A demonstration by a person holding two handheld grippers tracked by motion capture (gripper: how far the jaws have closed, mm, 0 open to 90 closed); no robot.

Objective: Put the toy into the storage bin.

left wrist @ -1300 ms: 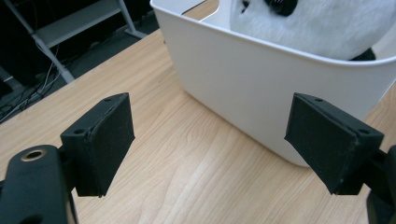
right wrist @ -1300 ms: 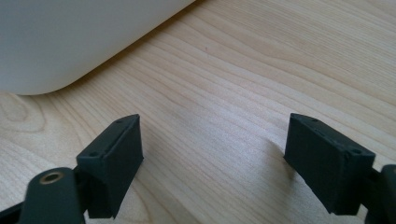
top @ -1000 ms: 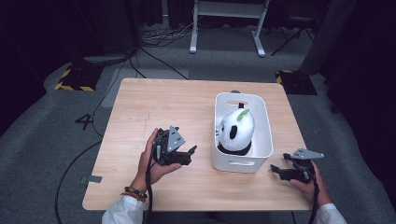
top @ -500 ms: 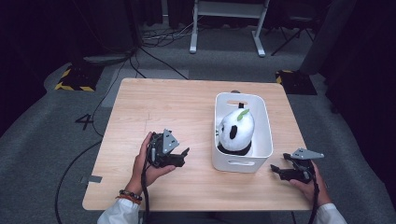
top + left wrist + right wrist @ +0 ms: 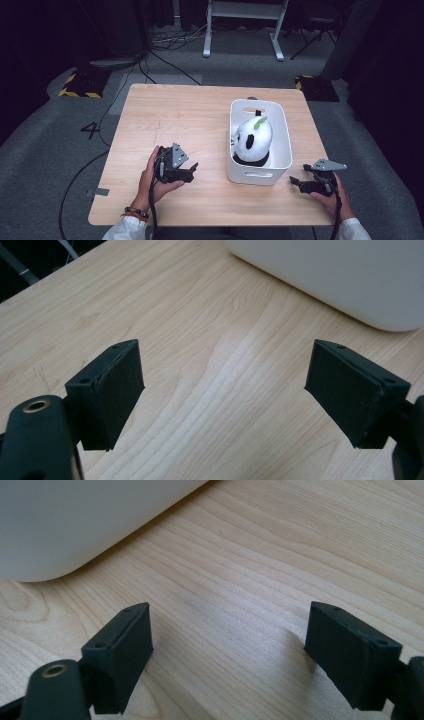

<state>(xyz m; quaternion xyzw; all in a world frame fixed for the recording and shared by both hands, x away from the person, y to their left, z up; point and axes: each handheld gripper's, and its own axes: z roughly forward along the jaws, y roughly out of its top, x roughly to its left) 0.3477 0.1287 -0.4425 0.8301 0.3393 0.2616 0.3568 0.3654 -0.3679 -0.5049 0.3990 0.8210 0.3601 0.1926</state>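
Light wooden table (image 5: 200,115) stands on grey carpet, with a white bin (image 5: 285,145) on its right half holding a panda plush (image 5: 252,140). Left gripper (image 5: 192,170) rests on the tabletop left of the bin, jaws spread and empty. Right gripper (image 5: 296,182) sits near the bin's front right corner, jaws likewise spread with nothing between them.
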